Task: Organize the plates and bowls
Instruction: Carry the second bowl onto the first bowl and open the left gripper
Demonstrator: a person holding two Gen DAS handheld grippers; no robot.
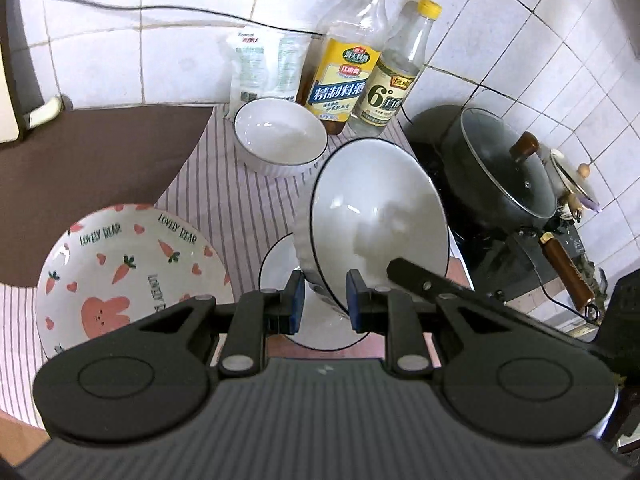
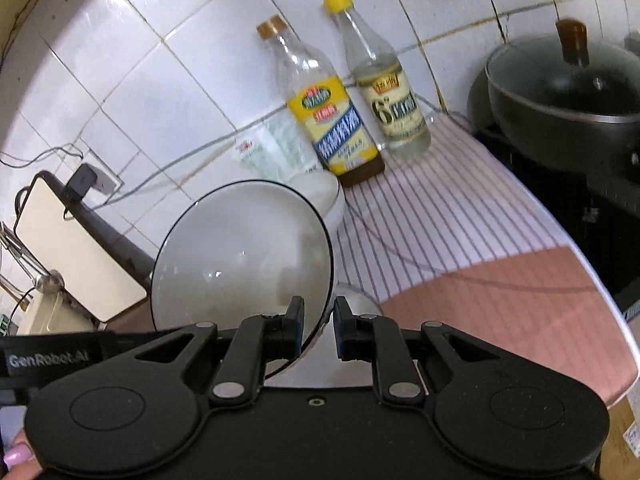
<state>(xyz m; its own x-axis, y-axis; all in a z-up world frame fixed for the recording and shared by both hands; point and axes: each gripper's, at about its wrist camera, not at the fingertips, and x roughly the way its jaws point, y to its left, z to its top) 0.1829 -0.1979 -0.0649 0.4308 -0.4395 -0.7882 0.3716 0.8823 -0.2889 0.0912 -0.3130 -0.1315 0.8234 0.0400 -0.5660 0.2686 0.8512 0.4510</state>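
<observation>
A white bowl with a black rim (image 1: 376,216) hangs tilted above the striped cloth, its opening turned toward both cameras. My left gripper (image 1: 322,304) is shut on its lower rim. My right gripper (image 2: 318,328) is shut on the rim of the same bowl (image 2: 240,256), and one of its fingers (image 1: 416,278) shows at the bowl's right edge. Under it sits a second black-rimmed white dish (image 1: 276,264). A ribbed white bowl (image 1: 280,136) stands upright at the back. A carrot-and-bunny plate (image 1: 132,264) lies at the left.
Two bottles (image 1: 344,76) (image 1: 394,84) and a white bag (image 1: 264,68) stand against the tiled wall. A lidded black wok (image 1: 500,168) sits on the stove at the right. A cream appliance (image 2: 72,248) and cables are at the left. A hand (image 2: 16,456) shows at the lower corner.
</observation>
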